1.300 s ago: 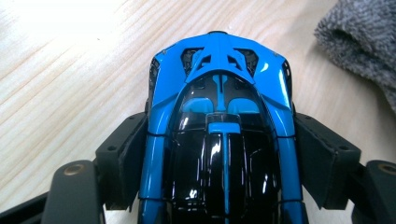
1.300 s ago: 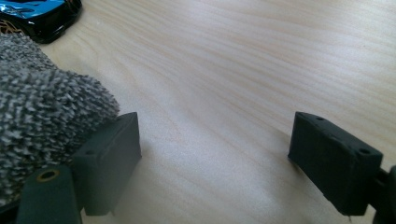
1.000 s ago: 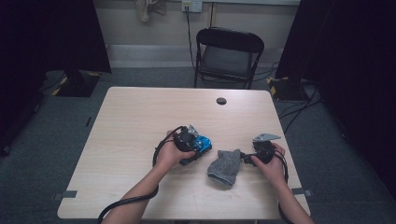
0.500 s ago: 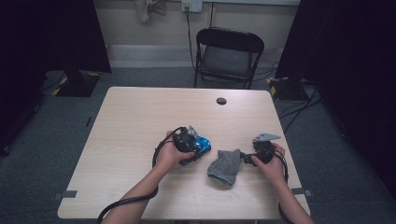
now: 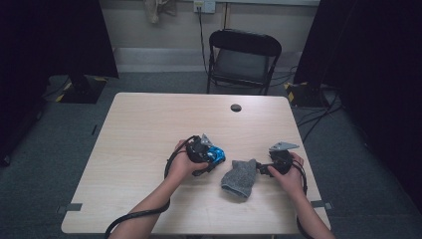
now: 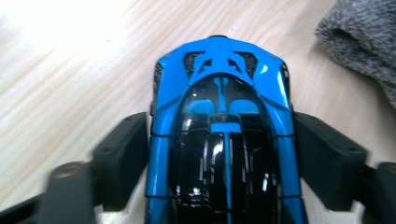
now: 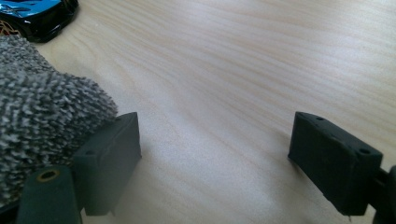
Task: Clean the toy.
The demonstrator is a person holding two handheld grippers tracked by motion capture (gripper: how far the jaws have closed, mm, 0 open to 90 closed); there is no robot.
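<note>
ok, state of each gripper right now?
Left gripper: jaws have just been opening; they flank the blue toy car, seemingly no longer clamped.
Right gripper: open, nothing between its jaws; grey sock beside one jaw.

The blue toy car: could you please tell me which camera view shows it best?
The left gripper view shows the blue toy car best: close, from above, between that gripper's jaws. The high view shows it small at the left gripper. The right gripper view catches one corner beyond the grey sock.
</note>
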